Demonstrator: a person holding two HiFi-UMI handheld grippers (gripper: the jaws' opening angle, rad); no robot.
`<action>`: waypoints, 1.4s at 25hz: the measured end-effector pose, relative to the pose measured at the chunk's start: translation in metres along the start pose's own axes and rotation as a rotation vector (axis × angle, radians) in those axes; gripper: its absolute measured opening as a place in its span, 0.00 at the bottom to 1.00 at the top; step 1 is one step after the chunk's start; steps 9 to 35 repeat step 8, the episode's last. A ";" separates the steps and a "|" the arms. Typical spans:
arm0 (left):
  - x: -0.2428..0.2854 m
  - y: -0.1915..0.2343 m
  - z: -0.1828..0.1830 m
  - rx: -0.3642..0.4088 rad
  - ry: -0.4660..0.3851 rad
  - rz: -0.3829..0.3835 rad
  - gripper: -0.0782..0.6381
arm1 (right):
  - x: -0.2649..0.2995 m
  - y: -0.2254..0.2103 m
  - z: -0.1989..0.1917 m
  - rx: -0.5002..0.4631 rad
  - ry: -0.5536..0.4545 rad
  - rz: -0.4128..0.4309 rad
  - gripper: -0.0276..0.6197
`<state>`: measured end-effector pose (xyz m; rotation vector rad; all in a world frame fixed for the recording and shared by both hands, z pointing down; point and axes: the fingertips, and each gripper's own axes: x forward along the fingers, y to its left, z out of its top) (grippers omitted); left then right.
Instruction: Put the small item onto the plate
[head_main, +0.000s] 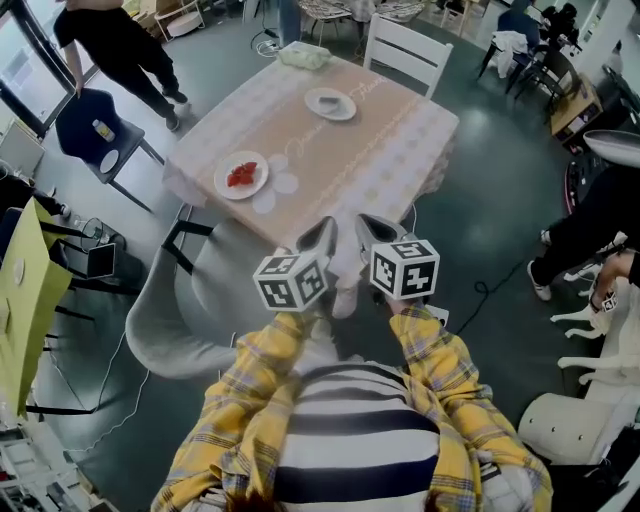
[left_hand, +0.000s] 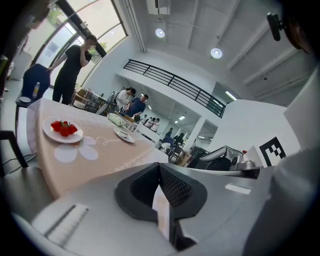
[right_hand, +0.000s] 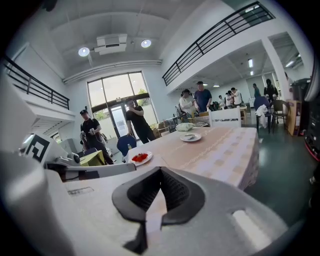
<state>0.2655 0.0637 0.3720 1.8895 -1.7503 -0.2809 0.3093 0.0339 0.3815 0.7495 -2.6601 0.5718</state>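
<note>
Red small pieces (head_main: 241, 175), strawberries by the look, lie heaped on the round white plate (head_main: 222, 182) at the near left of the pink-clothed table (head_main: 380, 150). A second round white plate (head_main: 315, 98), farther off at mid-table, carries one small greyish item (head_main: 333, 102). So small things rest on both plates. Whether they belong there or one is meant to cross over, I can't settle.

Your left gripper (head_main: 324, 226) and right gripper (head_main: 368, 222) hang side by side off the table's near edge, each with fingers pressed together on nothing. Both plates lie ahead of the tips. The red heap sits to the far left, nearer your left gripper, and shows no long axis.
</note>
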 end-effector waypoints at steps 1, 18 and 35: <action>-0.003 -0.005 -0.004 0.001 0.001 0.003 0.10 | -0.006 -0.001 -0.003 0.002 0.002 0.000 0.04; -0.025 -0.027 -0.019 -0.008 -0.014 0.024 0.10 | -0.038 -0.001 -0.020 0.008 0.003 0.008 0.04; -0.025 -0.027 -0.019 -0.008 -0.014 0.024 0.10 | -0.038 -0.001 -0.020 0.008 0.003 0.008 0.04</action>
